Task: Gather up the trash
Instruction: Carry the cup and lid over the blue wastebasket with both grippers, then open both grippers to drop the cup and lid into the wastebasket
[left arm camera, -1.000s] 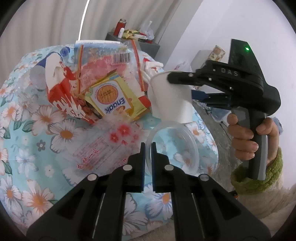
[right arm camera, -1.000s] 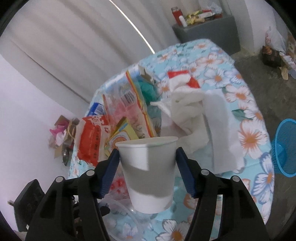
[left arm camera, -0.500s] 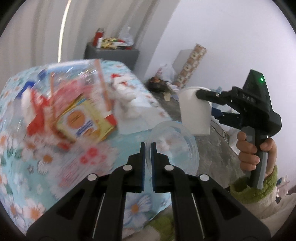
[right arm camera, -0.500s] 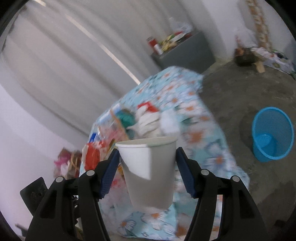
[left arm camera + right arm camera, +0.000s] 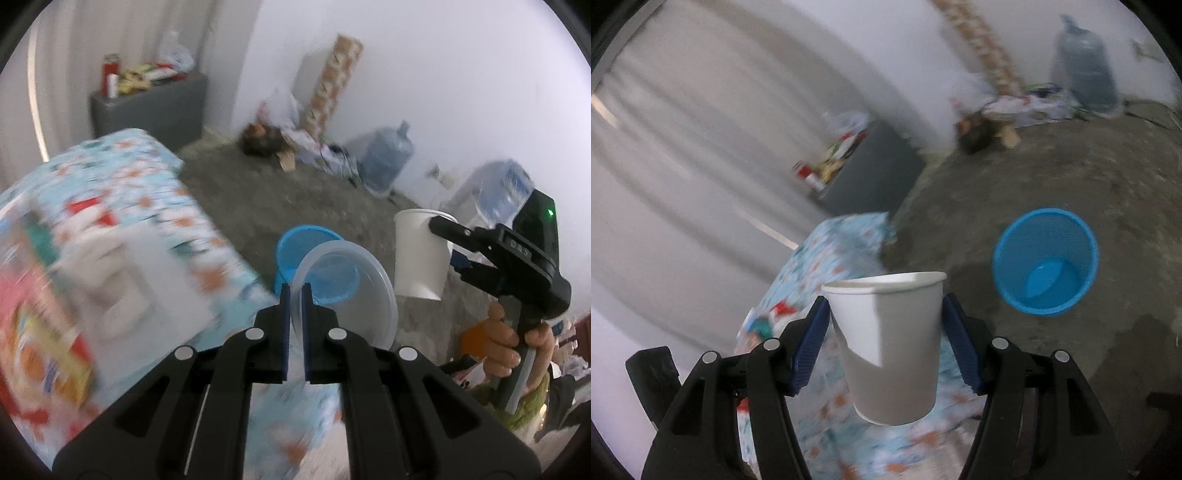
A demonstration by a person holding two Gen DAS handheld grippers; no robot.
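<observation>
Blue bin (image 5: 1046,260) has swung into view; a second ago I faced the littered surface (image 5: 122,236). My left tool (image 5: 293,295) pinches the clear plastic lid (image 5: 351,291), my right tool (image 5: 884,325) clamps the paper cup (image 5: 890,343), so dropping comes next.

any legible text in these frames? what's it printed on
"DAS": embossed on the side of the right tool, readable only in the left wrist view, where it appears rotated.
Wrappers on the floral table: motion-blurred, unreadable.
Items on the grey cabinet: too small and blurred.
Patterned roll against the wall: pattern only, no legible words.
Paper cup, clear lid, blue bin: no text visible.
</observation>
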